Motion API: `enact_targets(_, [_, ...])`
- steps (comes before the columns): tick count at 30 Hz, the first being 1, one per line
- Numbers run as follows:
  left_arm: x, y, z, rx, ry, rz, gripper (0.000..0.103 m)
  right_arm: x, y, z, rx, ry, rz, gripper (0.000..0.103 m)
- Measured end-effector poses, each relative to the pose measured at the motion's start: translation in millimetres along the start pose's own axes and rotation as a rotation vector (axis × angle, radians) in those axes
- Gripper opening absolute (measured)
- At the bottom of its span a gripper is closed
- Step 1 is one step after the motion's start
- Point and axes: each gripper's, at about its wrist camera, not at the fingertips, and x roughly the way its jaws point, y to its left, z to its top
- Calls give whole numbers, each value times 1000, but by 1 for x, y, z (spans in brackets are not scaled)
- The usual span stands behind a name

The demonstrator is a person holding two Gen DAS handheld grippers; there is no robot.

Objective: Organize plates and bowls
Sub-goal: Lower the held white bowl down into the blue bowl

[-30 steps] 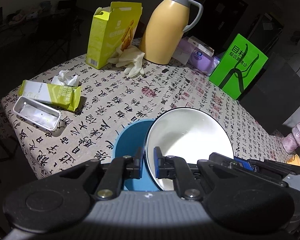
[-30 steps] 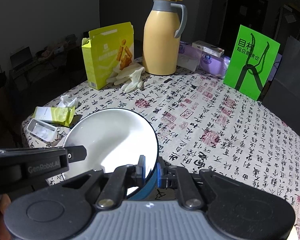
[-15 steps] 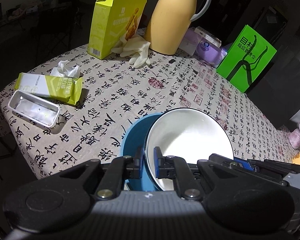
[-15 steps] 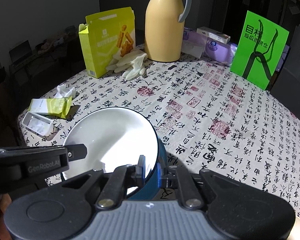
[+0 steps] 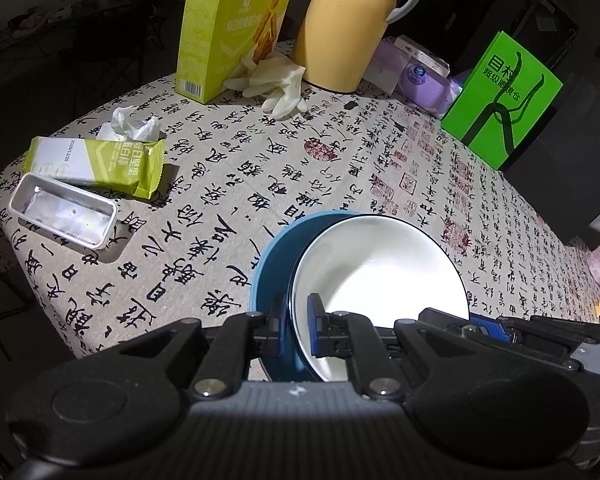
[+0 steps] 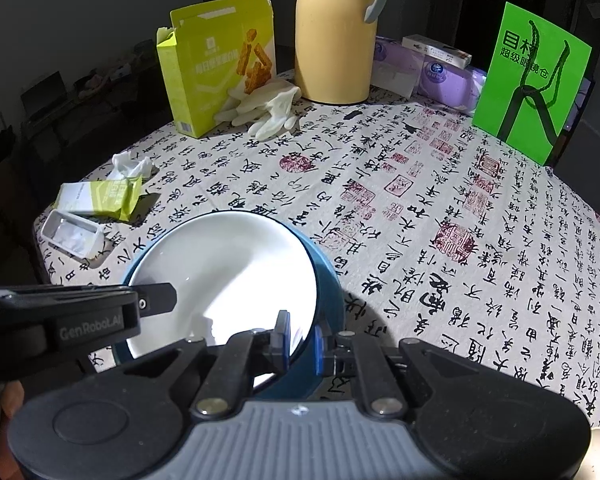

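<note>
We've got both claws clamped on the bowl (image 5: 376,272) rim: left claw (image 5: 298,326) on its left edge, right claw (image 6: 300,338) on its right edge. Bowl is blue outside, white inside, tilted, low over the near part of the surface (image 6: 440,220). Risk: thin rim pinches, so any uneven lowering could twist it loose or land it edge-first.

A lived-in home dining room, dimly lit. The table (image 6: 460,216) wears a calligraphy-print cloth, and a yellow thermos jug (image 6: 334,36) stands at its far edge. Left of the jug: an opened snack box (image 6: 216,68) and rubber gloves (image 6: 268,108). Right of it: purple tissue packs (image 6: 440,76).
</note>
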Motion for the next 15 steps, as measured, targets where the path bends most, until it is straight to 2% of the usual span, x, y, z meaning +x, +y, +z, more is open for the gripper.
enact_targets(15, [4,-8,-2,130,-16,26,11,6,-5,-3,18,-9,25,12])
